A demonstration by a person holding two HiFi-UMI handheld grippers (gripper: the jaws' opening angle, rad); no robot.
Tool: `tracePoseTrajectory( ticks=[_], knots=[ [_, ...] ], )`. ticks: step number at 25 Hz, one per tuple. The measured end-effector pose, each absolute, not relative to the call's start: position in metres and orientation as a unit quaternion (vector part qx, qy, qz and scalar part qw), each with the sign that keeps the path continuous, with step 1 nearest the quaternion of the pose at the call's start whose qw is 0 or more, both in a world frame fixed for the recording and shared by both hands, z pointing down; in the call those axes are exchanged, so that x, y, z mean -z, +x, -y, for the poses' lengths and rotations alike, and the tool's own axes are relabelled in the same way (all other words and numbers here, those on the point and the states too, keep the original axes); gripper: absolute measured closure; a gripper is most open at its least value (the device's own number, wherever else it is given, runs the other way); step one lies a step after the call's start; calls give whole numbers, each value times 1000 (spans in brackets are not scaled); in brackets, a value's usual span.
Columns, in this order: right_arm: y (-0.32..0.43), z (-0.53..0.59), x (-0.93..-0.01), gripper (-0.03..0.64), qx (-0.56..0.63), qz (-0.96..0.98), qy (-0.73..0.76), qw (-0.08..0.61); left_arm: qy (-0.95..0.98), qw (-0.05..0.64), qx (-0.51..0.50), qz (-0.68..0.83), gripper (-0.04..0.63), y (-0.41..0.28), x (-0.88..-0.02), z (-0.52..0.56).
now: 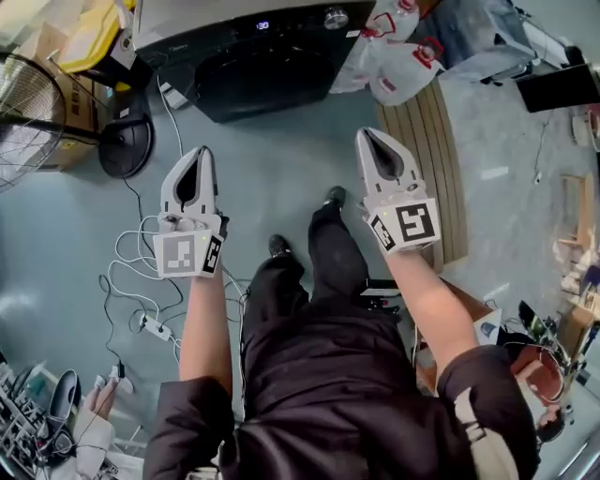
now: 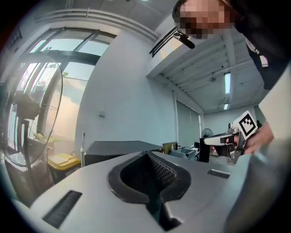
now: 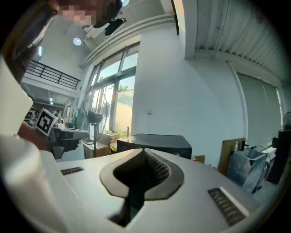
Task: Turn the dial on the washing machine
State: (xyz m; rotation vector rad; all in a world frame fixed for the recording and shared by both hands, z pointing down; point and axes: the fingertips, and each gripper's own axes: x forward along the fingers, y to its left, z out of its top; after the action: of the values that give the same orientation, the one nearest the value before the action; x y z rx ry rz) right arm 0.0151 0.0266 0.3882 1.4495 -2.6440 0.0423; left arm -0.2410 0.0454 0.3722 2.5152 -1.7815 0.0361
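Dial sits on the washing machine top panel, well ahead of us. We hold left gripper and right gripper out level, both jaws pressed together, empty, probably since nothing's within reach yet.

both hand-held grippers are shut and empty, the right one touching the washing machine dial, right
Not touching: the head view shows the right hand-held gripper in the air, well short of the dial. Both are shut and empty, as you say.
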Motion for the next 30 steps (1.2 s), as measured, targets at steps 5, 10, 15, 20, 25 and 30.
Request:
tracePoseTrajectory(
  ticks=[5, 10, 15, 20, 25, 30],
  knots=[
    [32, -83, -319, 594, 0, 858, 511, 59, 815, 20, 6, 579, 580, -284, -307, -105],
    [51, -144, -269, 594, 4, 846, 531, 47, 821, 55, 13, 568, 580, -304, -278, -165],
    [72, -182, -229, 595, 22, 844, 536, 18, 823, 84, 54, 559, 580, -307, -259, -205],
    [83, -207, -220, 595, 15, 856, 517, 0, 819, 69, 65, 566, 581, -290, -239, -243],
    [102, -245, -225, 595, 10, 869, 494, 3, 815, 75, 66, 571, 580, -253, -237, -287],
    [124, -289, -232, 595, 6, 887, 461, -4, 832, 109, 68, 540, 580, -193, -242, -337]
  ],
)
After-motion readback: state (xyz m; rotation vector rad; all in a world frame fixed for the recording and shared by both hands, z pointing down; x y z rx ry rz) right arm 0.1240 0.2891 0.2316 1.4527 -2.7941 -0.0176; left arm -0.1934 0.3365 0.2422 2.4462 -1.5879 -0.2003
